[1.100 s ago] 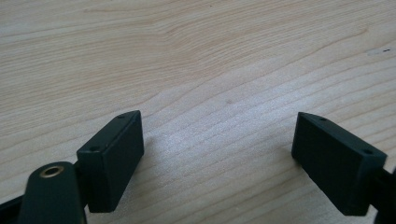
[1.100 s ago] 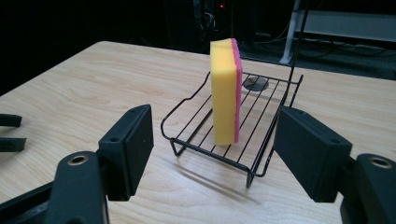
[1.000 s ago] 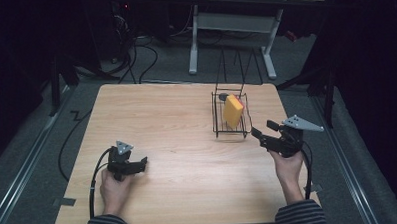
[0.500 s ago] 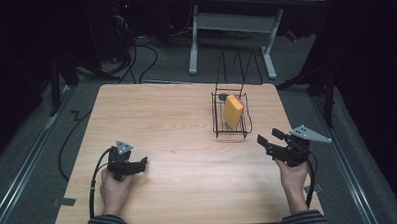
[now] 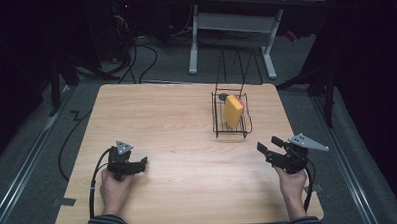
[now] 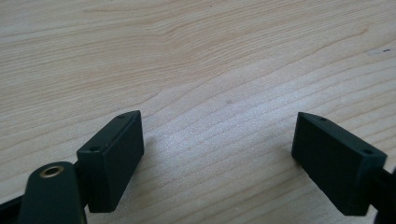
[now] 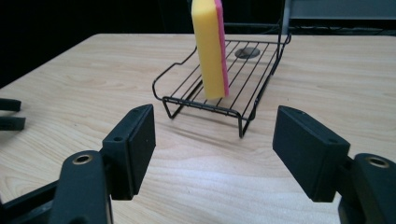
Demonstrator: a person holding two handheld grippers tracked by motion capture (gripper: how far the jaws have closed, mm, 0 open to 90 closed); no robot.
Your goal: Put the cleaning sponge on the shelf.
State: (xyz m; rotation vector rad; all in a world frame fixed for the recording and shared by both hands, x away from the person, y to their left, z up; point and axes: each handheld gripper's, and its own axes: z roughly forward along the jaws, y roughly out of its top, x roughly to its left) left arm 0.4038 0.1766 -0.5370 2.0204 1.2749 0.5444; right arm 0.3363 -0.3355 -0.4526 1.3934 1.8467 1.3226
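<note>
A yellow sponge (image 5: 232, 111) with a pink back stands on edge in a black wire rack (image 5: 230, 132) at the far right part of the wooden bench (image 5: 176, 118); a small dark disc (image 7: 247, 52) lies at the rack's far end. The right gripper (image 5: 269, 145) hovers near the rack's front corner, just apart from it, pointing at it — its jaws are spread wide with nothing between them. The left gripper (image 5: 141, 163) rests low over the bench near the front left, well apart from the rack, jaws likewise released and holding nothing — bare wood lies between them.
</note>
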